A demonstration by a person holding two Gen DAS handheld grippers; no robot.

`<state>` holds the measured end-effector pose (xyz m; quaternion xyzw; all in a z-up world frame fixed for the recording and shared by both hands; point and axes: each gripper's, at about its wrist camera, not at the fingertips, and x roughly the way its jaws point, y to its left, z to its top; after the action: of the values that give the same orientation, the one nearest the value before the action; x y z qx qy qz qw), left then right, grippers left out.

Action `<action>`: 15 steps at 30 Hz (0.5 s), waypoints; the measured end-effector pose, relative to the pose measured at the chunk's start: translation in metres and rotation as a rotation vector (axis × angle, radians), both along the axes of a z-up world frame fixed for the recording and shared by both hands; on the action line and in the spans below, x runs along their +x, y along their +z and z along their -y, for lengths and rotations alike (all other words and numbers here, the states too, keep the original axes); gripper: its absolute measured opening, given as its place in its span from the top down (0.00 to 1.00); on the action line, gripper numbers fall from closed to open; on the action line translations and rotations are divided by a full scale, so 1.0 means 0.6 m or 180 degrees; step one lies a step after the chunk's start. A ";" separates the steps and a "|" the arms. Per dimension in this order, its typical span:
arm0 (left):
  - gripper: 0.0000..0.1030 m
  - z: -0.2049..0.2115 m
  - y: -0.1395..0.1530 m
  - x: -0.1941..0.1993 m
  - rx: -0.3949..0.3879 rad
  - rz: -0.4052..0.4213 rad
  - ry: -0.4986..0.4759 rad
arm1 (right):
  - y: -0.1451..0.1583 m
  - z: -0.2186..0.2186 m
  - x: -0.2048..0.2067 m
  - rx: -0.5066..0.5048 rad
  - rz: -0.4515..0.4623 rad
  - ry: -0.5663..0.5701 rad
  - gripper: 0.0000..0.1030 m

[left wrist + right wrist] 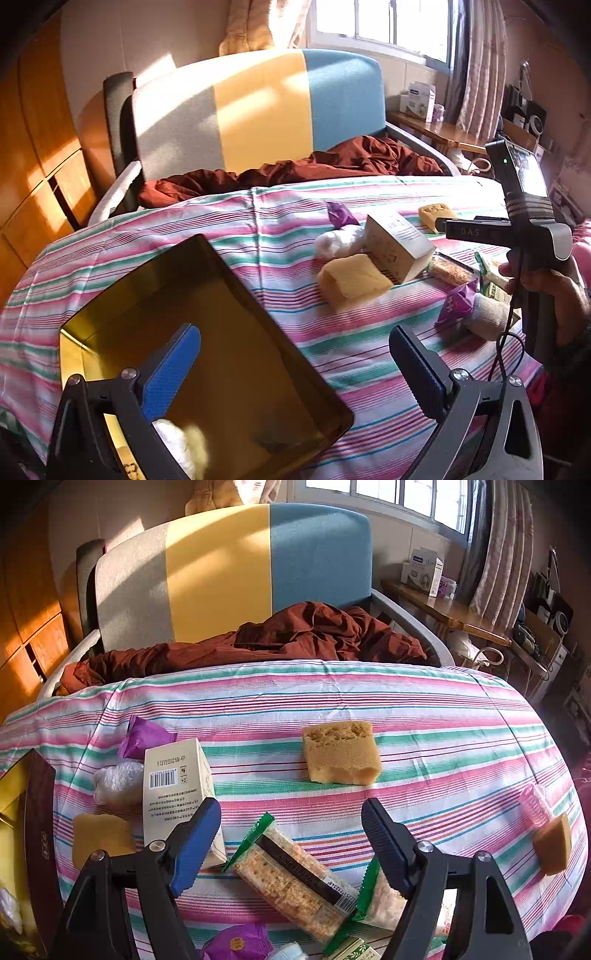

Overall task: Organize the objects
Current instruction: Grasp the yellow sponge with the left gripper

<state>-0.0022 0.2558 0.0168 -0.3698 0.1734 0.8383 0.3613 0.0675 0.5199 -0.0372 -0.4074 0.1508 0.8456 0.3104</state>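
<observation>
Both claws gape empty, the left gripper (pixel 295 363) over the tin (pixel 110 295), the right gripper (pixel 291 840) over the crackers (pixel 295 882), whose slippery wrapper could slide out.

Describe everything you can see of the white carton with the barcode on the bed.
The white carton is a small rectangular cardboard box, cream-white, with a barcode and lines of printed text on its broad upper face. It looks closed and undamaged and lies flat on the striped bedsheet. A purple packet and a clear plastic bundle sit against its far-left side, and a yellow sponge lies at its near corner. Nothing grips it.
</observation>
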 end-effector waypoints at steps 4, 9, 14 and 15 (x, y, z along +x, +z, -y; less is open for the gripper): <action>0.00 -0.065 -0.014 -0.010 -0.0089 0.0083 -0.0100 | 0.004 -0.011 0.003 -0.0083 -0.0072 -0.0053 0.22; 0.00 -0.126 -0.045 -0.044 -0.0155 0.0446 -0.0003 | 0.002 -0.025 0.004 -0.0241 -0.0111 -0.0111 0.21; 0.00 -0.172 -0.083 -0.078 -0.0291 0.0666 0.0197 | 0.006 -0.033 0.010 -0.0295 -0.0157 -0.0146 0.21; 0.00 -0.179 -0.092 -0.085 -0.0312 0.0724 0.0240 | 0.006 -0.034 0.011 -0.0311 -0.0165 -0.0156 0.21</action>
<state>-0.0534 0.3634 -0.0382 -0.4860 0.1580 0.7944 0.3282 0.0739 0.5405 -0.0337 -0.3962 0.2099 0.8396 0.3067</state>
